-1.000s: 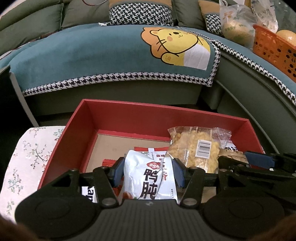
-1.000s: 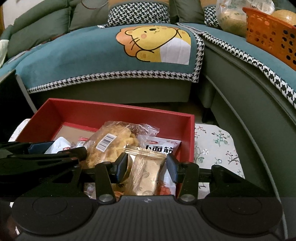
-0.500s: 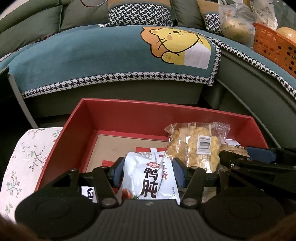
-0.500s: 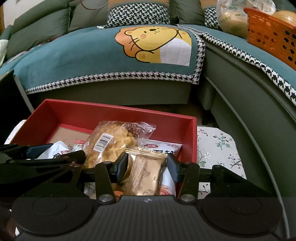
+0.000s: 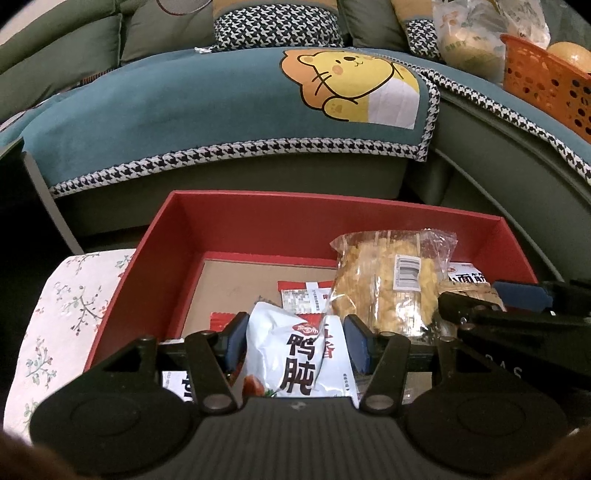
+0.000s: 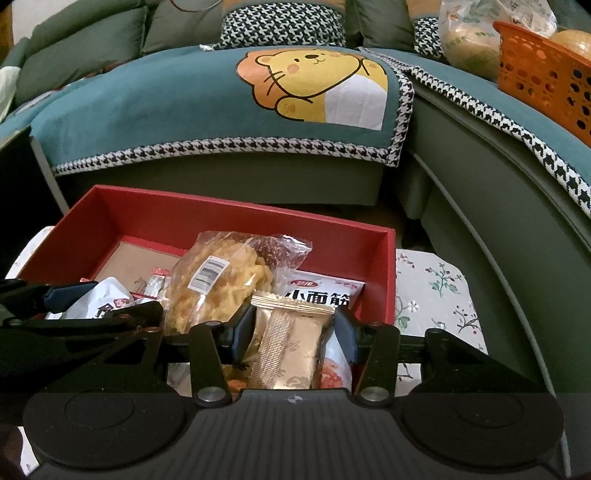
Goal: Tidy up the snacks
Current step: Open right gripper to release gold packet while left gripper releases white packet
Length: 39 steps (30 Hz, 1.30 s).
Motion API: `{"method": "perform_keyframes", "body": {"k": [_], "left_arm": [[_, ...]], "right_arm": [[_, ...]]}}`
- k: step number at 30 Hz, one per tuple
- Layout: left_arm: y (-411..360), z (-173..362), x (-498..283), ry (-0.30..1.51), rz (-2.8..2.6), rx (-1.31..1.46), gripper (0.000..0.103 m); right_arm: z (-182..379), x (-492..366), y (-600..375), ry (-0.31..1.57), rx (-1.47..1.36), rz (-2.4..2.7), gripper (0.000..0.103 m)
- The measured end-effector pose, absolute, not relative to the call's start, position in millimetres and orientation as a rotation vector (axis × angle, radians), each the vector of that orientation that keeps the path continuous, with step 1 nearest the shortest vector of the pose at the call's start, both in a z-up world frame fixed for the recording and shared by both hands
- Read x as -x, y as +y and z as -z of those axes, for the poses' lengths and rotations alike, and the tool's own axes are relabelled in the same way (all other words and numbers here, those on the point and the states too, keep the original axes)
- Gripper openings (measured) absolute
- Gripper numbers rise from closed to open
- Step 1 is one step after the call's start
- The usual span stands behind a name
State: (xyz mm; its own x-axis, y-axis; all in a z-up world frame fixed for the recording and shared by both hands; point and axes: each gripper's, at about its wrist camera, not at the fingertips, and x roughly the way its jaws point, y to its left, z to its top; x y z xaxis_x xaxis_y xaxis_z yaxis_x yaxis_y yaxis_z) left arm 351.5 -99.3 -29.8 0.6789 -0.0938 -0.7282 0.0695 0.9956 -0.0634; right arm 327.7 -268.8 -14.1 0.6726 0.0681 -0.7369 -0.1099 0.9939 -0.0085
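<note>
Left gripper (image 5: 295, 338): jaws clamped on white snack pouch (image 5: 299, 354), upright, long axis running away from camera, over near edge of red box (image 5: 332, 221). Right gripper (image 6: 293, 332): jaws clamped on gold wafer packet (image 6: 288, 350), upright likewise, above box's right end, beside clear bag of yellow crisps (image 6: 221, 280).

Behind: green sofa (image 6: 221, 181) draped with teal cover (image 5: 166, 110), houndstooth-trimmed, printed with yellow cartoon lion (image 6: 314, 85). Houndstooth cushion (image 5: 277, 27) against backrest. Orange perforated basket (image 6: 546, 74) at right. Underneath: white floral cloth (image 5: 66, 314).
</note>
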Motion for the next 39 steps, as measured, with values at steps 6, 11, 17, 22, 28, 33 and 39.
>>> {"method": "perform_keyframes", "body": {"k": [6,11,17,22,28,33,39], "left_arm": [[-96.9,27.3,-347.9,0.827,0.089,0.042,0.063],[-95.7,22.8,-345.6,0.836,0.078,0.051,0.063],[-90.4,18.4,-340.9,0.835,0.069,0.068,0.063],[-84.3,16.6,-339.8,0.851,0.070,0.109,0.063],[-80.8,12.8,-335.1,0.851,0.066,0.116,0.063],[-79.3,3.5,-328.3,0.832,0.065,0.115,0.063],[-77.7,-2.7,-320.1,0.827,0.066,0.111,0.064]], "right_arm": [[13.0,-325.5,-267.9,0.834,0.054,-0.111,0.058],[9.5,-323.6,-267.8,0.848,0.039,-0.111,0.060],[9.7,-319.0,-266.1,0.870,0.047,-0.098,0.067],[5.1,-317.1,-264.7,0.872,0.046,-0.105,0.069],[-3.1,-313.5,-263.9,0.857,0.056,-0.109,0.076],[-14.6,-308.0,-261.9,0.839,0.074,-0.107,0.079],[-18.3,-303.1,-264.1,0.844,0.072,-0.109,0.083]]}}
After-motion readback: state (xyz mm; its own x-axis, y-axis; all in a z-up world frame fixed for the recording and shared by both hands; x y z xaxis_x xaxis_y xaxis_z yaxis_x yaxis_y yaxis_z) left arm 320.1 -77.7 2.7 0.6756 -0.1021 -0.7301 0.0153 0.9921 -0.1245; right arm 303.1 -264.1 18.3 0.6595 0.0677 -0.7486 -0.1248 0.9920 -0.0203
